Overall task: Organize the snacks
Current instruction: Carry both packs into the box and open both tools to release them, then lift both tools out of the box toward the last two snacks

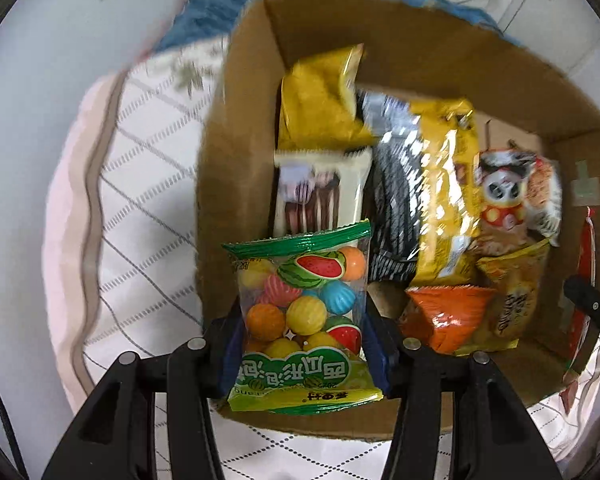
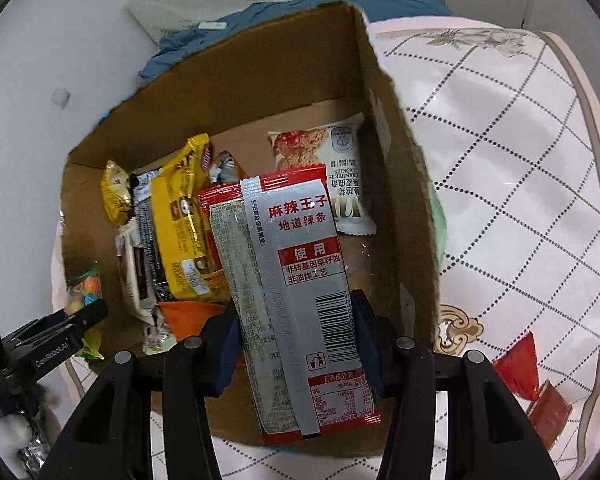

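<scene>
The left gripper [image 1: 302, 336] is clamped on a bag of watermelon gum balls [image 1: 302, 320], held over the near edge of a cardboard box [image 1: 236, 152]; the right gripper [image 2: 298, 344] pinches a red and silver spicy strip packet [image 2: 296, 280] above the same box; inside lie a yellow packet [image 1: 446, 188], a cookie packet [image 2: 340, 184] and, seemingly, a blurred panda-printed bag [image 1: 512, 196]; the box sits on a quilted white cover [image 2: 500, 160].

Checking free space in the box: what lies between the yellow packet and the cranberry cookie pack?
In the right wrist view, bare cardboard floor separates the yellow packet and cranberry cookie pack.
</scene>
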